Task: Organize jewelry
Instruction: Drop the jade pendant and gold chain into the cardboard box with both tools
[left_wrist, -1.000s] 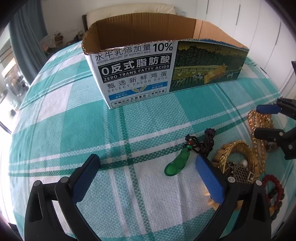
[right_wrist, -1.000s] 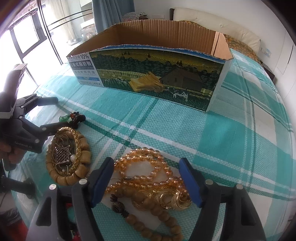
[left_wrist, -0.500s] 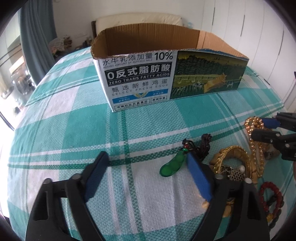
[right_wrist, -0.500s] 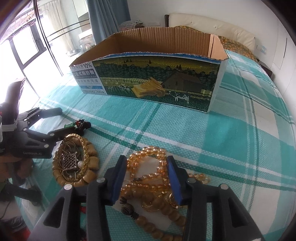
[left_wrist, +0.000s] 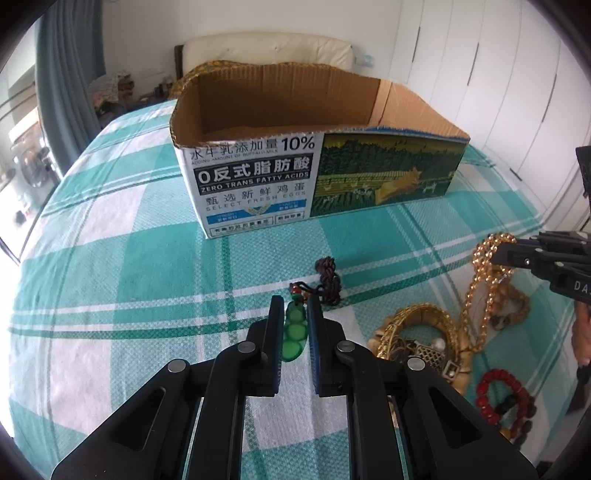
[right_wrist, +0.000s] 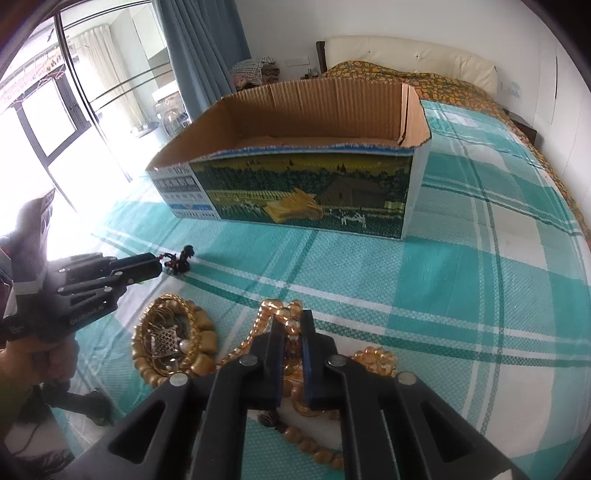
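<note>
Left tool (left_wrist: 295, 325) grips the green pendant (left_wrist: 294, 334); right tool (right_wrist: 292, 332) grips the amber beads (right_wrist: 275, 308). Lift both clear of the bed (left_wrist: 110, 280), then carry to the box (left_wrist: 295, 147).

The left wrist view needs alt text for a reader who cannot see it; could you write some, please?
The left gripper is shut on a green pea-pod pendant above a teal plaid cloth. An open cardboard box stands behind; gold jewelry lies to the right.
</note>
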